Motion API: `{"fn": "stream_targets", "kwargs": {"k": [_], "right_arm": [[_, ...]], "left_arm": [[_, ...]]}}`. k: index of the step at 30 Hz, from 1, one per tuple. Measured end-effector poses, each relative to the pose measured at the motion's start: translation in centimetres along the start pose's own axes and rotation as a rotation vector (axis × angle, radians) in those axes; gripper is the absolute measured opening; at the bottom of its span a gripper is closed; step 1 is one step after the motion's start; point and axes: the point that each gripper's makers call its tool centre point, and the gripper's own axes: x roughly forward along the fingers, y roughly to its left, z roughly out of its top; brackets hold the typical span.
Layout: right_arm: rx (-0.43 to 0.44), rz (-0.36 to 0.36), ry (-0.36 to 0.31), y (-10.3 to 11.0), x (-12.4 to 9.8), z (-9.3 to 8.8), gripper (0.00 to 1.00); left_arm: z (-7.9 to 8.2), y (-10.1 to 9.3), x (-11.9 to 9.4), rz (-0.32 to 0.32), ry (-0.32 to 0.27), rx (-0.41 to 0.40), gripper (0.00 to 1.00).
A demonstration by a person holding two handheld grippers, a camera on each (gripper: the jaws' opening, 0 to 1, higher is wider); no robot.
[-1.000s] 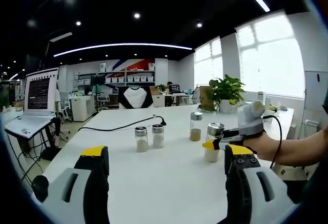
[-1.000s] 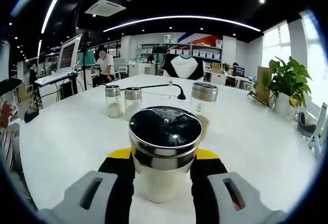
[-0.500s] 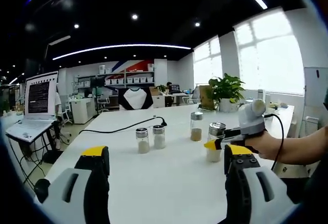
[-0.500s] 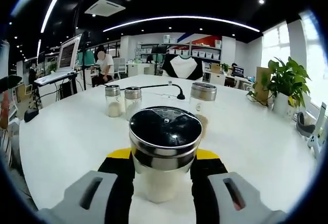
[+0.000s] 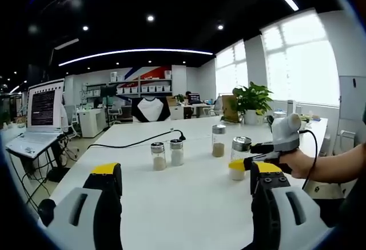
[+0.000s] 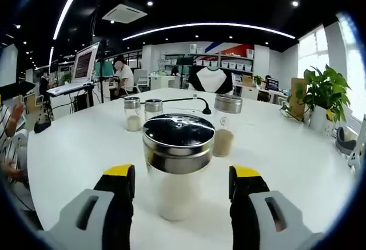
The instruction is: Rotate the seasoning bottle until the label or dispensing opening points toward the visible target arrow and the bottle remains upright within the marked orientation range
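The seasoning bottle (image 6: 178, 170) is seen upright on the white table (image 6: 74, 153) between the right gripper (image 6: 182, 182) jaws — spread, not touching. The left gripper (image 5: 186, 184) is held open — nothing grasped.

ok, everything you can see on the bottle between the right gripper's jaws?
The seasoning bottle is clear glass with a shiny metal collar and a dark, glossy top; pale powder fills its lower part. It stands upright on the white table, in front of three other shakers. The right gripper is open: its yellow-tipped jaws stand on either side with visible gaps, not touching the glass. The left gripper view shows the bottle upright too. No label or arrow can be made out.
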Motion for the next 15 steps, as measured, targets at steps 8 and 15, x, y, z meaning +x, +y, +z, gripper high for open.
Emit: {"fn": "stream_targets", "kwargs": {"k": [8,15], "right_arm": [[0.072,-0.06,-0.038,-0.3,-0.8,1.3,0.71],[0.096,-0.205,-0.08,-0.9,-1.9,2.2,0.7]], "left_arm": [[-0.2,0.0,-0.1,0.003,0.006,0.0,0.98],[-0.2,0.2,-0.2,0.005,0.014,0.004,0.98]]}}
